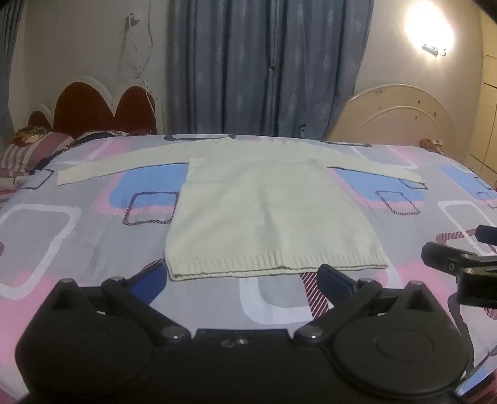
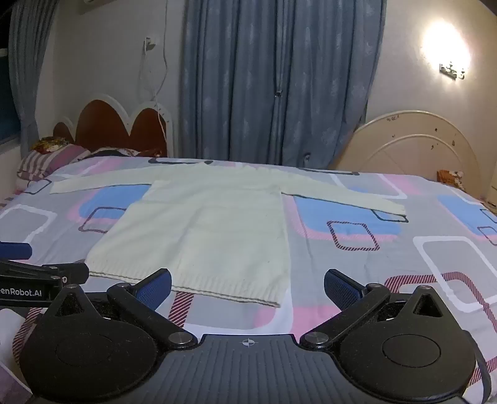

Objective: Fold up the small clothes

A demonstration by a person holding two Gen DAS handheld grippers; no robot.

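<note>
Left wrist view: a bed fills the frame, its sheet printed with grey, pink and blue rounded squares and striped outlines. Behind it hang pleated blue-grey curtains; one lit wall lamp glares at upper right. Two headboards show, a scalloped red-and-white one at the far left corner and a cream arched one at the far right. A striped pillow lies at the far left edge. One cream knit sweater lies flat in the middle of the bed, ribbed hem toward the near edge, both sleeves spread out sideways along the far edge. The left tongs hover just short of the hem, spread wide, nothing between them. The right tongs enter at the right edge.

Right wrist view: the same bed, curtains, lamp and sweater, the sweater's hem near the near edge. The right tongs, with blue dimpled pads, stand wide and empty by the hem's right corner. The left tongs show at the left edge.
</note>
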